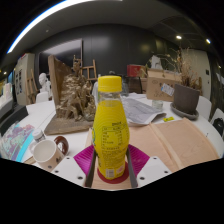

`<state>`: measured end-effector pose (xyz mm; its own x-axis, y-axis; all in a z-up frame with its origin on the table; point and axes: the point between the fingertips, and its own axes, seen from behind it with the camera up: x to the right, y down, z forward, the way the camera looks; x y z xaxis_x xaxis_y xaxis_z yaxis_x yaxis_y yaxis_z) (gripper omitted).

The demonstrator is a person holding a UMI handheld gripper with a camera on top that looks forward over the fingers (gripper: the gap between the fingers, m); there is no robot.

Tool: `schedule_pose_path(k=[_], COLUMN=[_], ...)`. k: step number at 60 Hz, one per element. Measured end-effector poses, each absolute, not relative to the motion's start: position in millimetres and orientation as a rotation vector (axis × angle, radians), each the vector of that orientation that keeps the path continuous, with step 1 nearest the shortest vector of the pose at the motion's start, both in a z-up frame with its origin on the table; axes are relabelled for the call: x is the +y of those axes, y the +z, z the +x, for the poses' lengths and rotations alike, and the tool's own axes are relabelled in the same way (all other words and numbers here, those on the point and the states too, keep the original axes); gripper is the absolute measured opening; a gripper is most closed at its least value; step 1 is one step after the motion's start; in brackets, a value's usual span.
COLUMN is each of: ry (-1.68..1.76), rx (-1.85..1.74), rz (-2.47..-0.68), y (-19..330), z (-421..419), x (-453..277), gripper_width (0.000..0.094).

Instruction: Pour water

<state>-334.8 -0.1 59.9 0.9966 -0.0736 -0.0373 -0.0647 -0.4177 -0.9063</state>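
bottle: yellow-capped bottle (110, 128) with a yellow label and yellowish contents, standing upright right between the fingers, cap on as far as I can see

where it sits: looks like its base is down by the pink pads, over the near edge of the white bench (150, 125); can't tell if it's resting on the bench or already lifted a bit

gripper: the gripper (111, 163) has a pad (84, 160) hugging each side of the bottle's lower half, no gap visible on either side, so I'd say it's clenched on the bottle

step: my read is the grasp is done and the pour hasn't started, since the bottle is vertical

next move: probably carry it over to a cup and tilt it; the cap would need to come off first, otherwise nothing's coming out

cup: a white mug (45, 152) sits just left of the bottle and a little nearer, looks like the likely target

other stuff: a brownish figurine (72, 95) stands behind and left of the bottle, papers (142, 108) lie just behind and to its right, a tan board (182, 142) lies flat to its right, a dark laptop-like thing (186, 100) beyond that

risk: the bottle is tall and held low, so it could wobble when tipped
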Motion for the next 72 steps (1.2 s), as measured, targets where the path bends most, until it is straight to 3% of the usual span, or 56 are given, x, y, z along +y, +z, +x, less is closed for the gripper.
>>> schedule_pose_path(k=[4,5,7,11,25,43,72], ry=[-0.013,-0.016,-0.025,-0.050,-0.117,-0.202,-0.171], rx=[0.116,0.120,0.125,0.129,0.135,0.096,0.009], rz=[-2.029,-2.033,-2.040,-2.051,-2.117,-2.177,-2.204], y=[62,65,69,84,151,207,213], z=[-333,-332,-331,-330,-356,-397,-391], x=[-5,-8,-12,-27,-131,-281,-352], gripper_width=[0.0851,0.0869,0.0823,0.0868,0.0857,0.0859,0.0858])
